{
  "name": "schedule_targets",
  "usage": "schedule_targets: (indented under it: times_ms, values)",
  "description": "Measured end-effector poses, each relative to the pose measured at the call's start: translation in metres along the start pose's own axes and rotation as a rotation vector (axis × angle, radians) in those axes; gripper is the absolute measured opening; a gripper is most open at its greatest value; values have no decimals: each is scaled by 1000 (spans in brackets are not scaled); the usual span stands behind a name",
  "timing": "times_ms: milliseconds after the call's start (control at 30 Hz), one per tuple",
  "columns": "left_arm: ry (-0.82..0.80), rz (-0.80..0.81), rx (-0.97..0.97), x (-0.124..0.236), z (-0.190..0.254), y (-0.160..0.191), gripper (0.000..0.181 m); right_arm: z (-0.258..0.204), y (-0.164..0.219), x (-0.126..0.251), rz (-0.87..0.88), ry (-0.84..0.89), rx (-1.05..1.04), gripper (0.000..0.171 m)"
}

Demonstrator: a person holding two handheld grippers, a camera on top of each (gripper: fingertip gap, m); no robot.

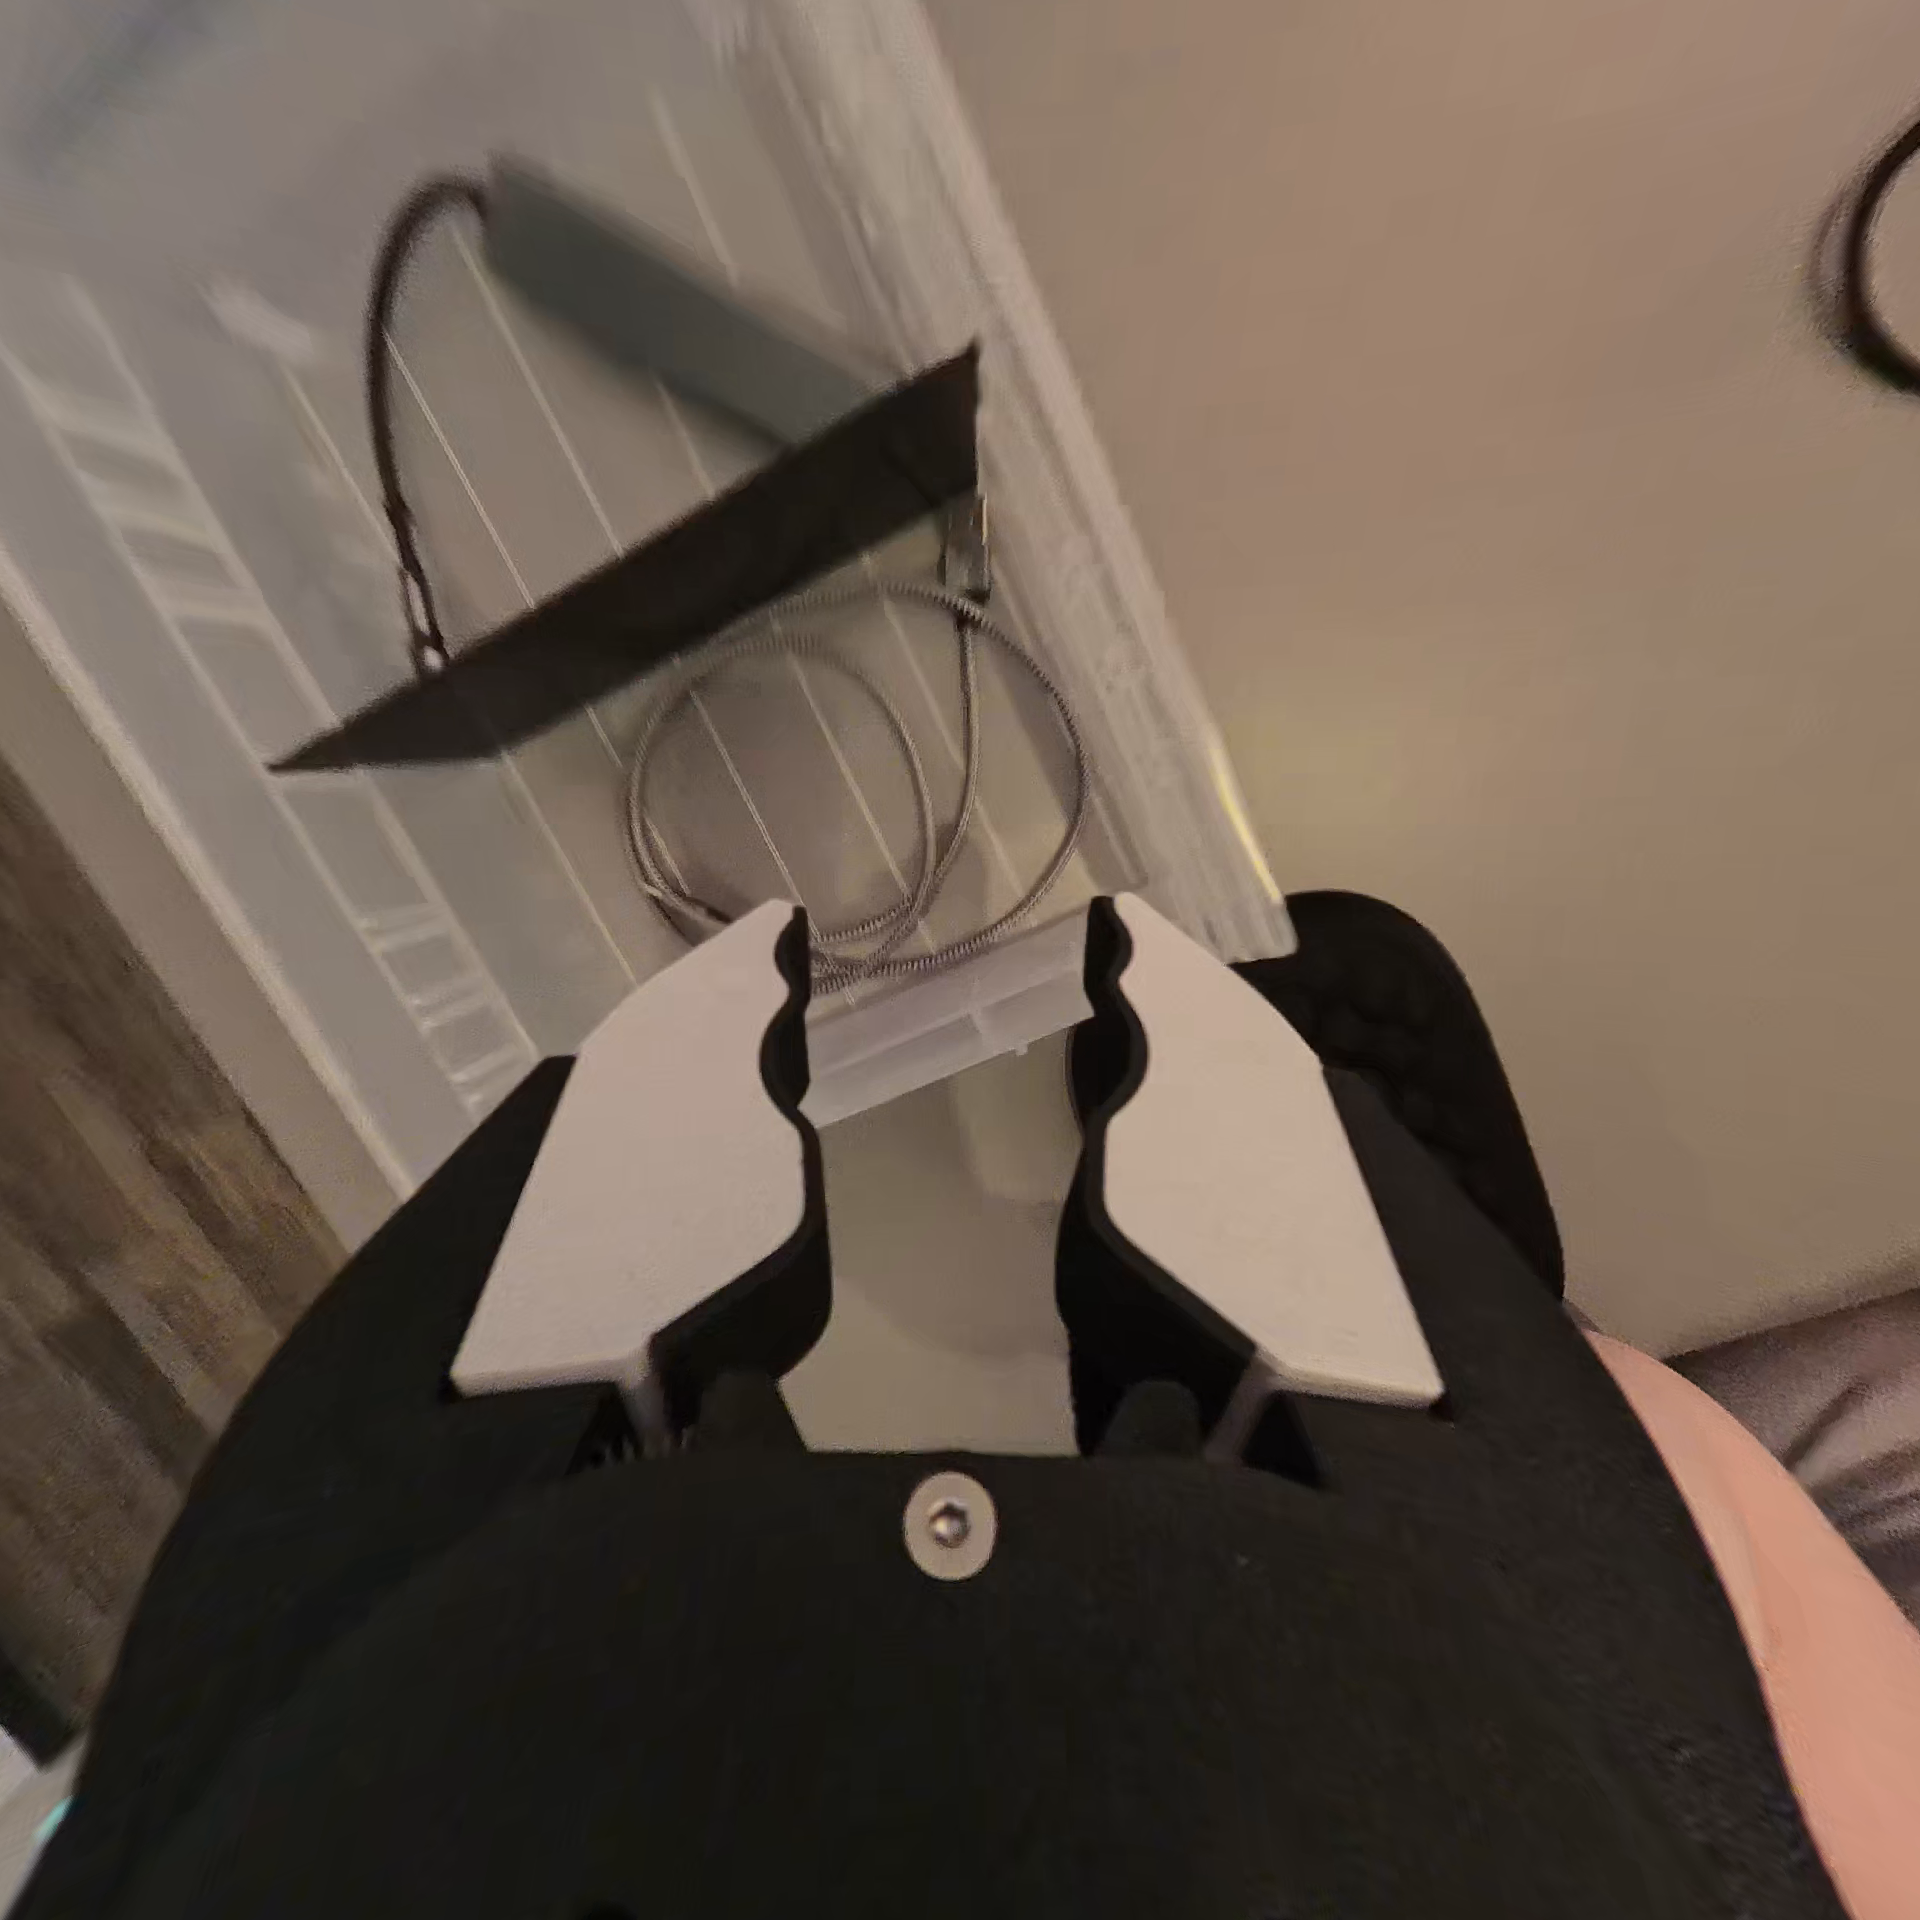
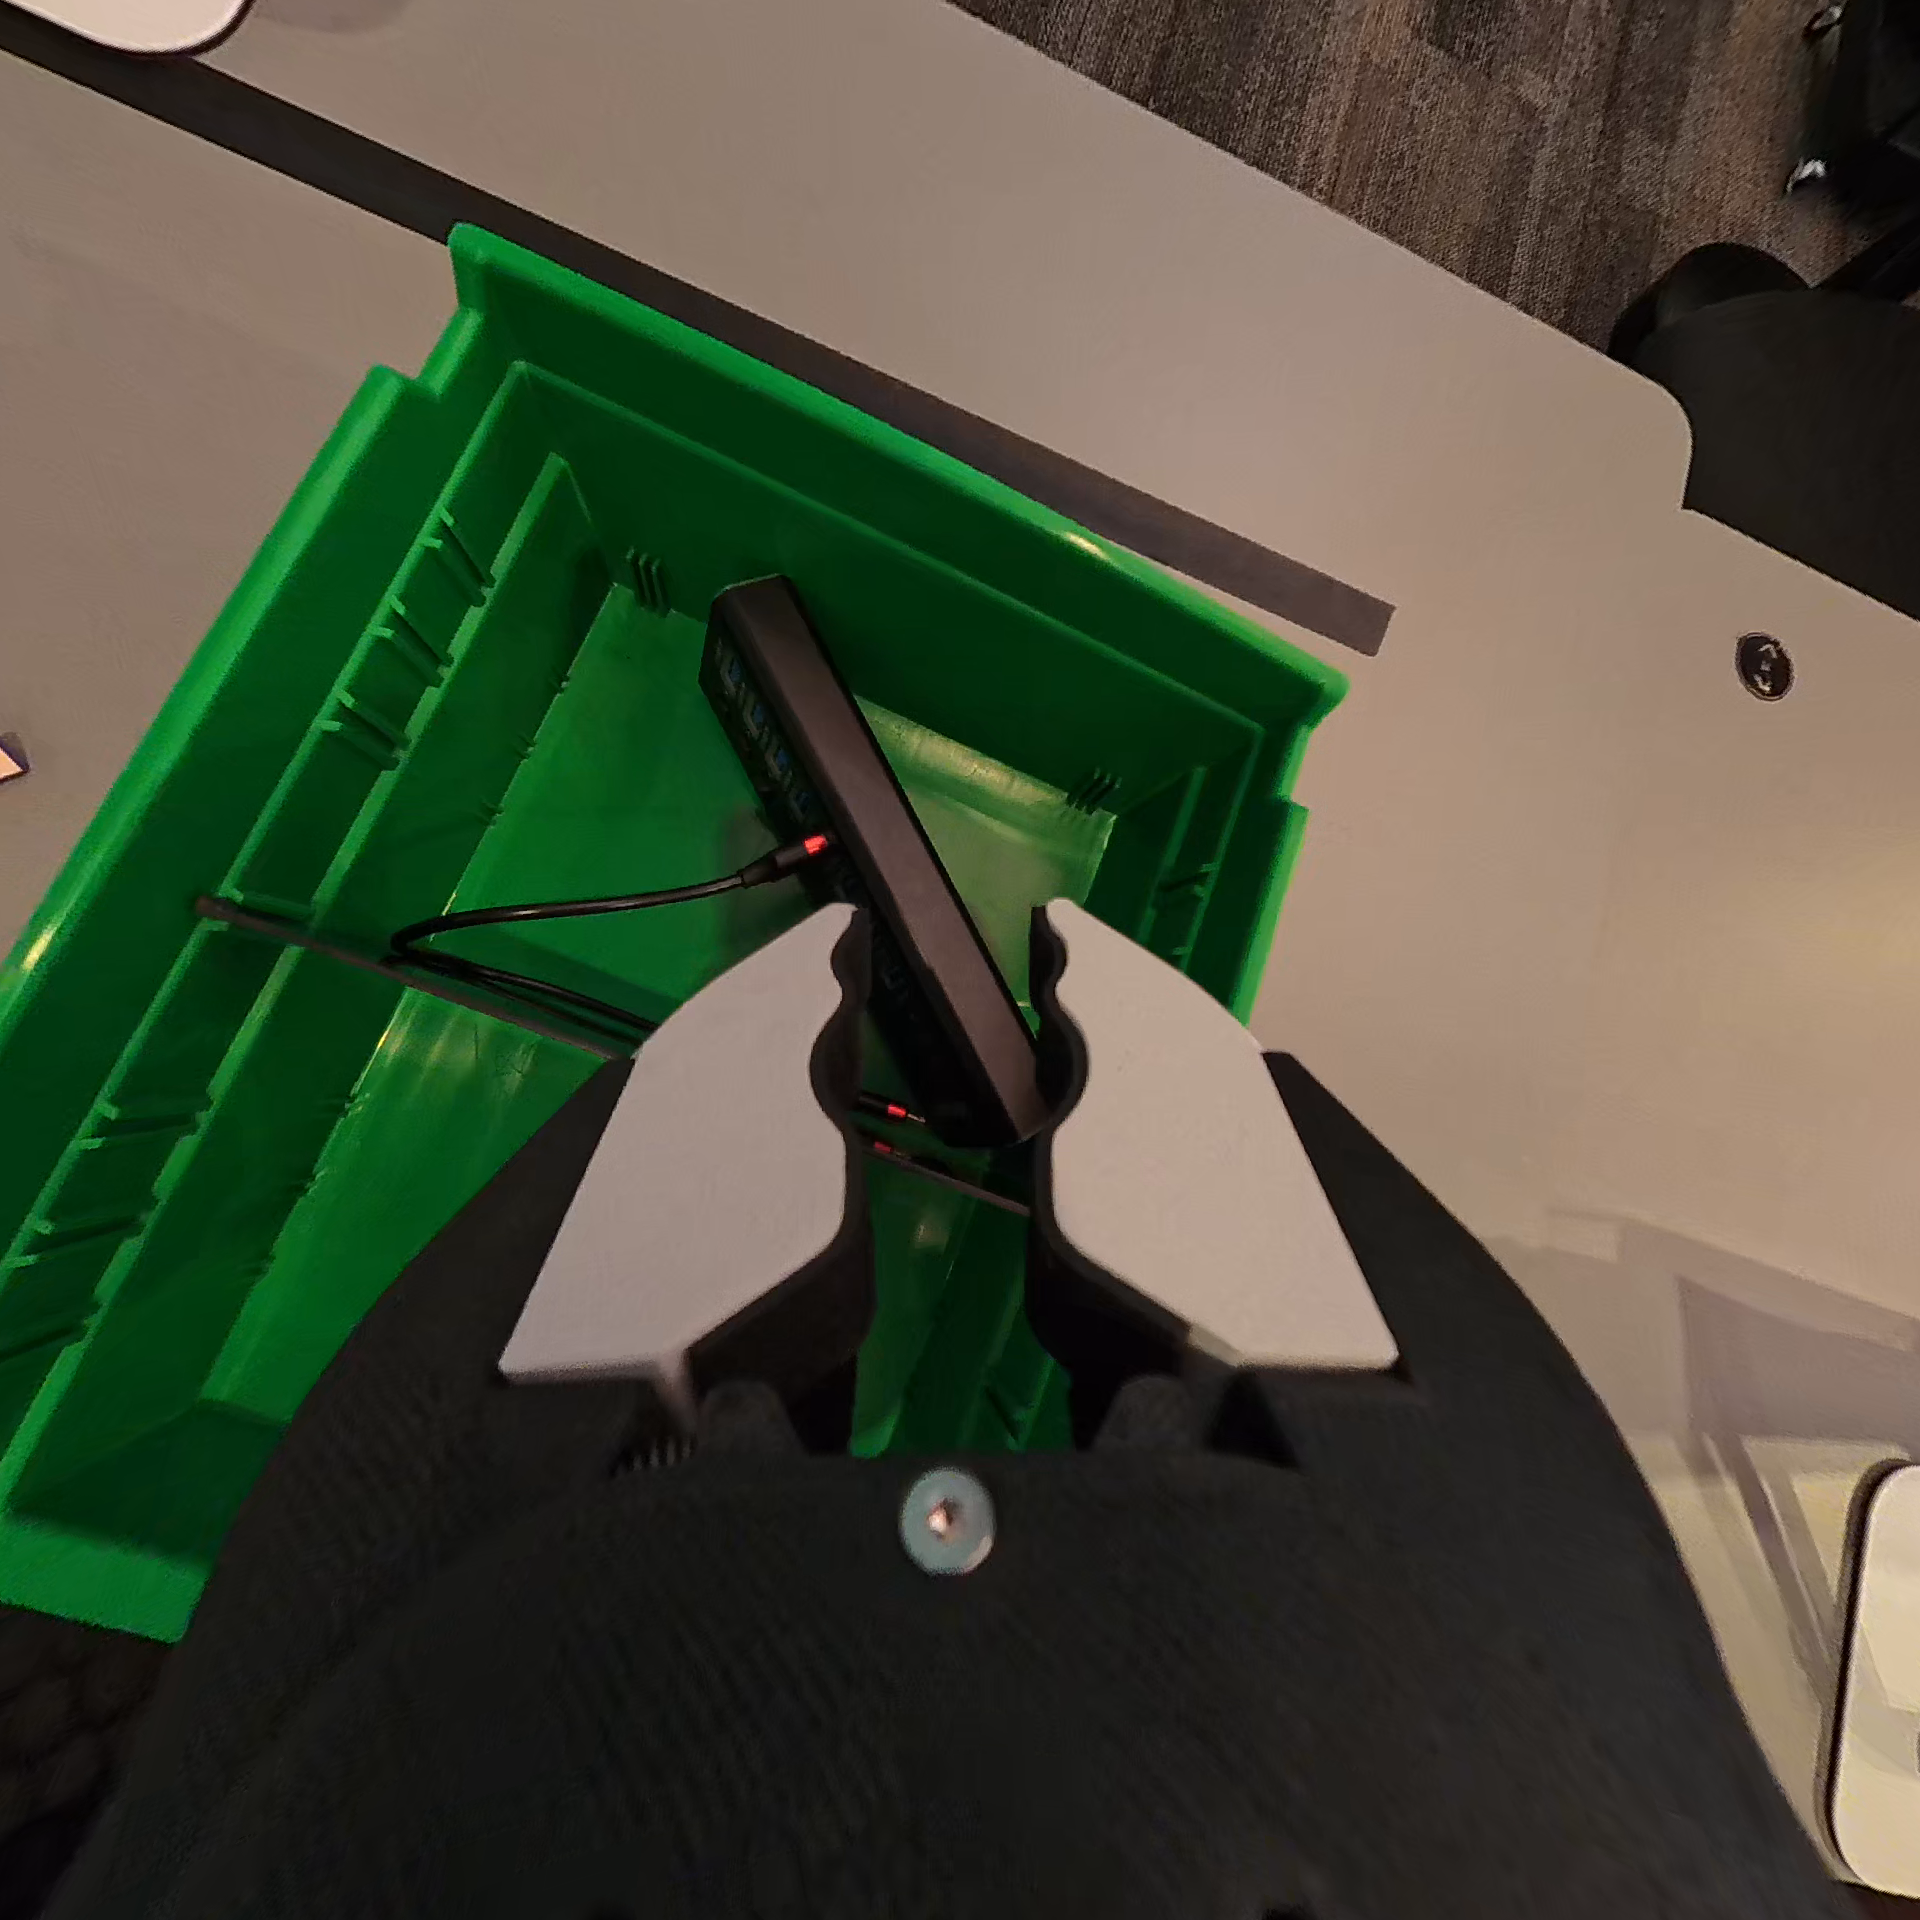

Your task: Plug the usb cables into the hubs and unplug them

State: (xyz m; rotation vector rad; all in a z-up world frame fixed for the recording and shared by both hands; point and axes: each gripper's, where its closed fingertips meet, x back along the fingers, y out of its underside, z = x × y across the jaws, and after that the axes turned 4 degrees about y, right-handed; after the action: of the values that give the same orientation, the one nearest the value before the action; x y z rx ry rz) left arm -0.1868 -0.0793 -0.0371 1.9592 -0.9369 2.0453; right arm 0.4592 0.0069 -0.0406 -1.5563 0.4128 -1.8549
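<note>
Two claws are in your hands, and each shows in its own wrist view. Your right claw point(image 2: 943, 925) reaches down into the green bin point(image 2: 343, 727), which sits on the grey counter point(image 2: 1455, 831) close to that counter's far edge. A long black USB hub point(image 2: 862, 842) lies tilted inside the bin, one end up against the bin's far wall, the near end between your right fingers; the jaws stand around it, but you cannot tell from this view whether they press on it or only flank it. A black cable with a red-tipped plug point(image 2: 800, 852) sits in the hub's side, and its cord loops off toward the bin's left wall. Your left claw point(image 1: 945, 914) stands with its jaws apart, and a clear plastic piece point(image 1: 935, 1049) shows in the gap between them, whether gripped or merely behind cannot be told. Beyond the left tips, a coiled silver braided cable point(image 1: 862, 790) lies in a clear bin point(image 1: 312, 499), with a black hub point(image 1: 665, 582) and a grey hub point(image 1: 665, 301) farther on, all blurred.
</note>
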Motion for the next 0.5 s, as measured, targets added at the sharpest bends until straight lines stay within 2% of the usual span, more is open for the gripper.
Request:
schedule_targets:
  times_ms: [33,233,500]
  values:
    - [22,-42,21,-10,-3,6,50,0,2,-1,-4,-1,-3,31]
    - [149,-245,77,-64,-14,26,48,5,14,-6,-36,-4,-31,31]
    - [203,-343,40,-95,-13,33,43,8,23,-13,-67,-10,-49,31]
